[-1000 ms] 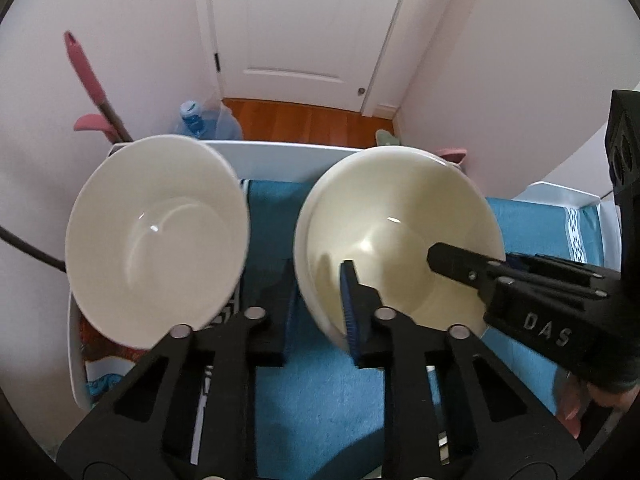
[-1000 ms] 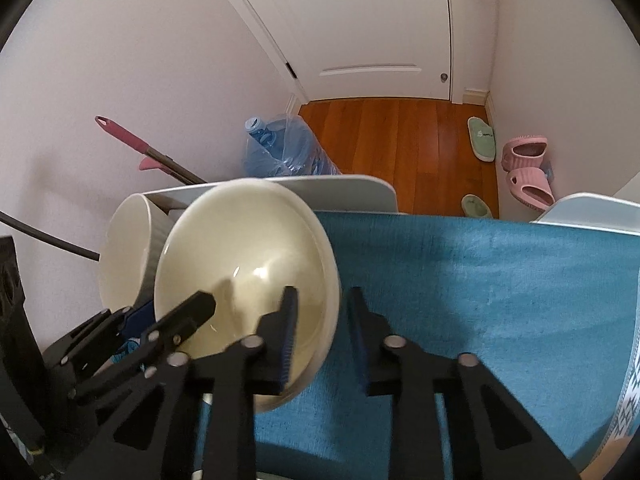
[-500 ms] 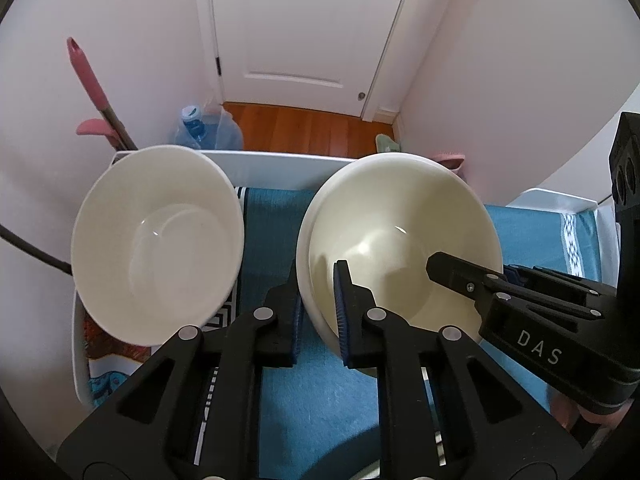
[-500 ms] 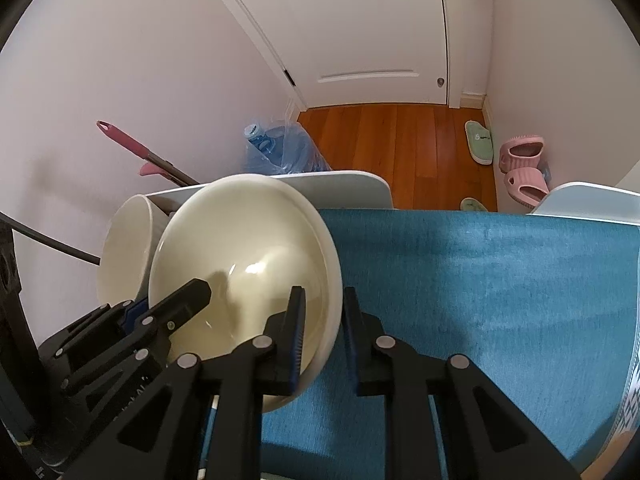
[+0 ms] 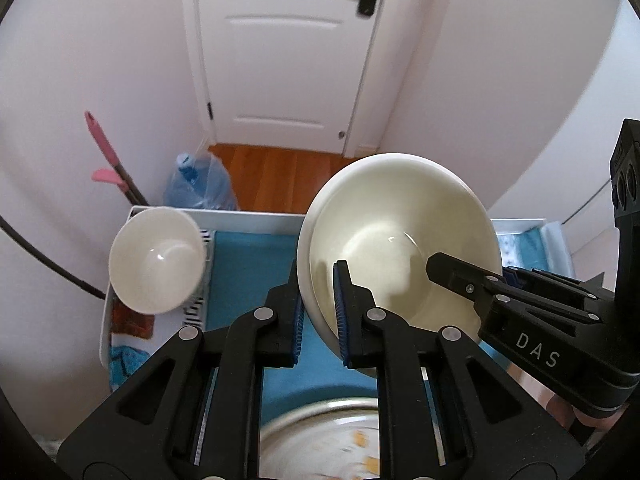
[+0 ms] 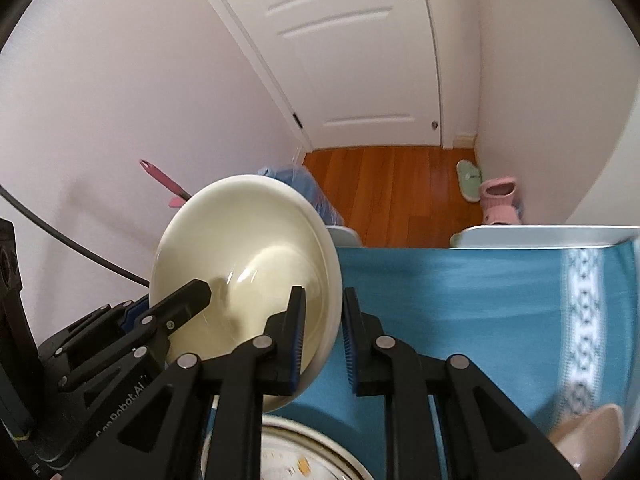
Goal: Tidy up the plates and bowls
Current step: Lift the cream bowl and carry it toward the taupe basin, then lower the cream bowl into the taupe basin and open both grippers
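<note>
in your left wrist view, a small white bowl (image 5: 157,260) sits at left centre on the white rack (image 5: 248,216), well apart from the cream bowl (image 5: 400,248) at centre. your left gripper (image 5: 318,312) is clamped on that bowl's near rim; your right gripper (image 6: 323,334) pinches its opposite rim. "das" (image 5: 536,354) reads at lower right. a patterned plate (image 5: 320,444) lies below.
</note>
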{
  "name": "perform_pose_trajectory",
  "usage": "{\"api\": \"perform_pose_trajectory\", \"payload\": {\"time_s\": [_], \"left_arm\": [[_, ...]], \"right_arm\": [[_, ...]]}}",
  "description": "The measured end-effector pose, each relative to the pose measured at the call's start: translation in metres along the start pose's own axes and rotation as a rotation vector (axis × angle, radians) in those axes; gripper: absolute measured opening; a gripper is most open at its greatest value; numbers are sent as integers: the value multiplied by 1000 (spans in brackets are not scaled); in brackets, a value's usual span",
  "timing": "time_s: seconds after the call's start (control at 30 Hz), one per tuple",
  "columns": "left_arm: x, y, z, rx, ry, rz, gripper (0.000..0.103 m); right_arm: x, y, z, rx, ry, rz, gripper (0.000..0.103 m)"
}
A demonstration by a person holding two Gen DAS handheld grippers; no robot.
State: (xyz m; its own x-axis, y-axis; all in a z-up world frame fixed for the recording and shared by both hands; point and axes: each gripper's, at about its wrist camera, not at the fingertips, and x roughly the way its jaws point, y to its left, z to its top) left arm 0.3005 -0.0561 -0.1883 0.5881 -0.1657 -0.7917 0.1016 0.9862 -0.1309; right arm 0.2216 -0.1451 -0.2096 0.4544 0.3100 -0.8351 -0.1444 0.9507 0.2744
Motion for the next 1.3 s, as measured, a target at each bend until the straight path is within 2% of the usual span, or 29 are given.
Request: {"api": "perform_pose_trajectory", "payload": {"time_s": [0.33,0.63,0.77,0.9,1.07,1.3], "left_arm": [[-53,-104,-31,50,-57,-58,12],[-58,-196,-81,83,3,-141,12],[-46,-222,-104,90,61,-159,12],[-25,-232,-125,80,129,-167,12],[-1,-237,-148,89,201,-137,12],[21,-237,-156,111,256,-98,12]], "right_arm": [[-109,-61,-33,1,-89,-48,16],[-165,-132,-82,57,-104,-110,16],[-170,-162,-109,89,-76,-131,16],[-161,-185,-129,106,-33,-143,16],[-138,-203,-150,121,38,-138,16],[-116,-216,-164,121,96,-121,16]]}}
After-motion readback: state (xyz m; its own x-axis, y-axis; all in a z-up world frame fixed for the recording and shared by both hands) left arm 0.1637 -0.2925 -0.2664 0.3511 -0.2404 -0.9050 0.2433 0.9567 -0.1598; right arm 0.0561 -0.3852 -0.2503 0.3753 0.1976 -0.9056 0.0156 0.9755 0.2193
